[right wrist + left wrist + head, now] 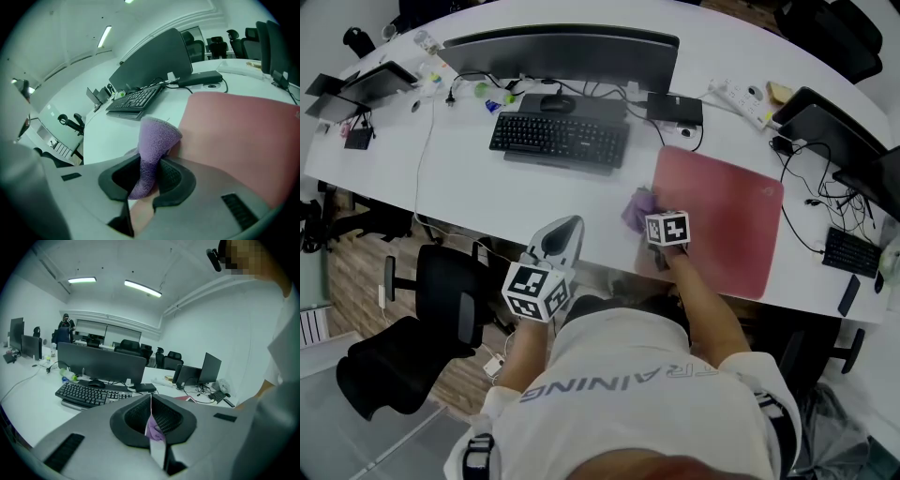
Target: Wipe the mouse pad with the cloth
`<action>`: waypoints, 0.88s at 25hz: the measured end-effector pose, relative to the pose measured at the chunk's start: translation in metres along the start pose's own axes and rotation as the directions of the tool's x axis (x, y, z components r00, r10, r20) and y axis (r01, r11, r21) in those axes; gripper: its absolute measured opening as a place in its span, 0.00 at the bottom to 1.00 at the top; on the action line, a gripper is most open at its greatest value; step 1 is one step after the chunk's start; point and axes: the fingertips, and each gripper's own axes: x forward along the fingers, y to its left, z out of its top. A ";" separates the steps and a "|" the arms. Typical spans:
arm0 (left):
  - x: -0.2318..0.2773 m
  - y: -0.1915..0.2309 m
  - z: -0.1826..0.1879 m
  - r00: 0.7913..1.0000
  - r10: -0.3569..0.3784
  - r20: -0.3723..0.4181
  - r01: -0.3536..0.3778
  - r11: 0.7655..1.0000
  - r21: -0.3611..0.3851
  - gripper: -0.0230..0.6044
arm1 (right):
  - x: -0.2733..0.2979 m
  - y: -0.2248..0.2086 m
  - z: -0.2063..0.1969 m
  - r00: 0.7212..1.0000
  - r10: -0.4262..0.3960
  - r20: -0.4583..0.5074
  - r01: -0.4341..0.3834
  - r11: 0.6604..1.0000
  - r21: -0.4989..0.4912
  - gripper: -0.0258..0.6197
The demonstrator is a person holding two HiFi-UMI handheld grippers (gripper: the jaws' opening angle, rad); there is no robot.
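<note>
The red mouse pad (pixel 724 223) lies on the white desk (pixel 469 192), right of the keyboard; in the right gripper view the mouse pad (pixel 239 126) fills the right side. My right gripper (pixel 647 216) is shut on the purple cloth (pixel 636 207) at the pad's left edge. In its own view the cloth (pixel 157 138) sticks up from the right gripper (pixel 151 172), bunched between the jaws. My left gripper (pixel 566 230) hovers at the desk's front edge, apart from the pad. From its own camera the left gripper (pixel 151 401) looks shut and empty, with a purple sliver showing through the slit.
A black keyboard (pixel 560 140) and a wide monitor (pixel 562 49) stand behind the pad's left side, with a black box (pixel 675 108) and cables close to the pad's far edge. A power strip (pixel 739 99) and a laptop (pixel 825 129) sit at the right. An office chair (pixel 422 323) stands below left.
</note>
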 end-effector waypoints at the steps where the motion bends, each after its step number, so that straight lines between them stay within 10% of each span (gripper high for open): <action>1: 0.002 -0.004 0.001 1.000 -0.004 0.002 0.004 1.000 0.002 0.09 | -0.002 -0.003 -0.001 1.000 -0.004 0.001 0.004 1.000 0.001 0.20; 22: 0.061 -0.156 0.012 0.998 -0.055 0.010 0.055 0.997 0.063 0.09 | -0.107 -0.130 -0.044 0.999 -0.033 0.015 0.032 0.996 0.078 0.20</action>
